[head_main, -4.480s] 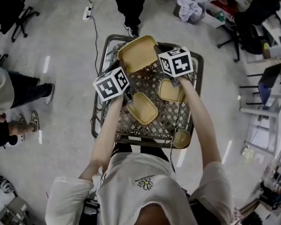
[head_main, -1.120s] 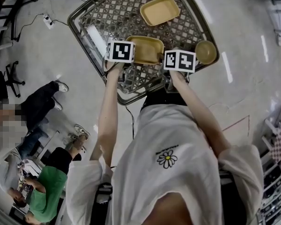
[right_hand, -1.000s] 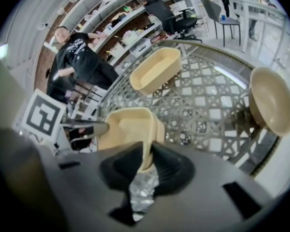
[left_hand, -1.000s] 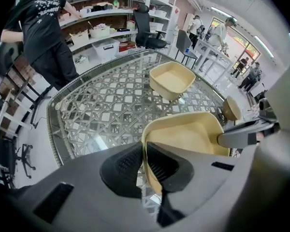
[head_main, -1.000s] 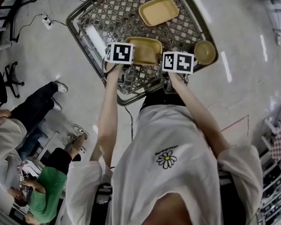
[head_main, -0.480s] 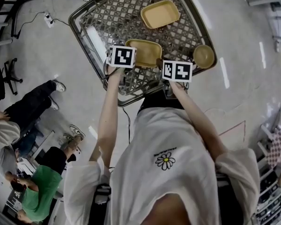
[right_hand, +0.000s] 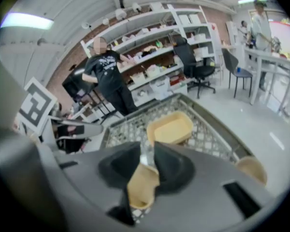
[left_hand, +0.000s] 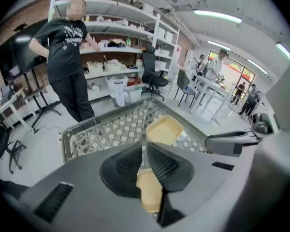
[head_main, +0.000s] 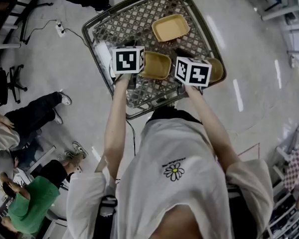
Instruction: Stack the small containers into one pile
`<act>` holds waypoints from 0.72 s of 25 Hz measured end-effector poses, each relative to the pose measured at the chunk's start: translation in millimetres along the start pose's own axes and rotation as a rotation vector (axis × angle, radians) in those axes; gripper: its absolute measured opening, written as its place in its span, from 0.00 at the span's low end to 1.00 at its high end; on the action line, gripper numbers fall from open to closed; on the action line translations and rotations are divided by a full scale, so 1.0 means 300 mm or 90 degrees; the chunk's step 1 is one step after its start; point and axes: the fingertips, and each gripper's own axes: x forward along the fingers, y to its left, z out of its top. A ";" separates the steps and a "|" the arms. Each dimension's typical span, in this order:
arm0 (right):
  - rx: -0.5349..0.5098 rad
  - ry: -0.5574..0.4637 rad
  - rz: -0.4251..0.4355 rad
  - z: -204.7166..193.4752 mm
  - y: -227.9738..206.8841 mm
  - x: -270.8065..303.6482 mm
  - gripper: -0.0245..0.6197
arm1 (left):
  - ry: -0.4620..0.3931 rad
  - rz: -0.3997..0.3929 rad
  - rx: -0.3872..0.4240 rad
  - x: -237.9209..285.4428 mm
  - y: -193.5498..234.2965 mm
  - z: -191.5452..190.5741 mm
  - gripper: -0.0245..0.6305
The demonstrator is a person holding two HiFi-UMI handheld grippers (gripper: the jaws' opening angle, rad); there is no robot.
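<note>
Two rectangular yellow containers lie in the wire cart basket (head_main: 97,25): a far one (head_main: 170,27) and a near one (head_main: 156,65), which sits between my two marker cubes. A round yellow bowl (head_main: 217,69) is half hidden behind the right cube (head_main: 193,71). The left cube (head_main: 128,59) hides its jaws in the head view. My left gripper (left_hand: 145,151) hangs above the near container (left_hand: 150,197), its jaws just closing to a narrow slit with nothing in them. My right gripper (right_hand: 147,151) is open and also closing, empty, over the same container (right_hand: 141,185).
A person in black (left_hand: 67,57) stands at the cart's far end. Other people (head_main: 20,128) are on the floor side at the left. A power strip (head_main: 60,29) and office chairs (head_main: 5,78) lie left of the cart. Shelves (right_hand: 183,37) line the back wall.
Both grippers have lifted away from the near container, which stays in the cart. Their cubes now look larger and sit a little further apart.
</note>
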 end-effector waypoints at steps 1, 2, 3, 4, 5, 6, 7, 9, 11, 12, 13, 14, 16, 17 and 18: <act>-0.017 -0.034 0.000 0.068 0.016 -0.028 0.19 | -0.034 0.007 0.000 -0.041 -0.004 0.056 0.11; -0.034 -0.069 0.002 0.136 0.035 -0.060 0.17 | -0.069 0.012 -0.001 -0.086 -0.010 0.110 0.10; -0.050 -0.104 0.007 0.201 0.057 -0.096 0.15 | -0.106 0.016 -0.003 -0.134 -0.017 0.162 0.09; -0.065 -0.139 0.014 0.265 0.080 -0.137 0.14 | -0.144 0.019 -0.006 -0.187 -0.027 0.213 0.09; -0.079 -0.174 0.022 0.325 0.104 -0.183 0.13 | -0.181 0.023 -0.009 -0.243 -0.040 0.260 0.08; -0.093 -0.208 0.031 0.382 0.127 -0.233 0.12 | -0.217 0.025 -0.012 -0.302 -0.054 0.306 0.08; -0.107 -0.242 0.042 0.435 0.153 -0.285 0.11 | -0.254 0.028 -0.015 -0.364 -0.069 0.349 0.08; -0.141 -0.306 0.065 0.524 0.208 -0.387 0.10 | -0.326 0.037 -0.023 -0.487 -0.094 0.424 0.08; -0.181 -0.362 0.080 0.574 0.265 -0.478 0.10 | -0.397 0.050 -0.034 -0.603 -0.110 0.467 0.08; -0.201 -0.386 0.083 0.582 0.291 -0.518 0.10 | -0.430 0.059 -0.042 -0.655 -0.116 0.474 0.08; -0.218 -0.406 0.085 0.583 0.313 -0.554 0.10 | -0.461 0.068 -0.050 -0.703 -0.122 0.473 0.08; -0.233 -0.423 0.086 0.578 0.332 -0.586 0.10 | -0.488 0.076 -0.056 -0.745 -0.129 0.469 0.08; -0.252 -0.445 0.090 0.564 0.363 -0.637 0.10 | -0.529 0.087 -0.061 -0.810 -0.145 0.457 0.08; -0.258 -0.452 0.093 0.555 0.375 -0.658 0.10 | -0.545 0.089 -0.062 -0.833 -0.154 0.450 0.08; -0.261 -0.456 0.096 0.547 0.384 -0.675 0.10 | -0.557 0.087 -0.064 -0.850 -0.160 0.443 0.08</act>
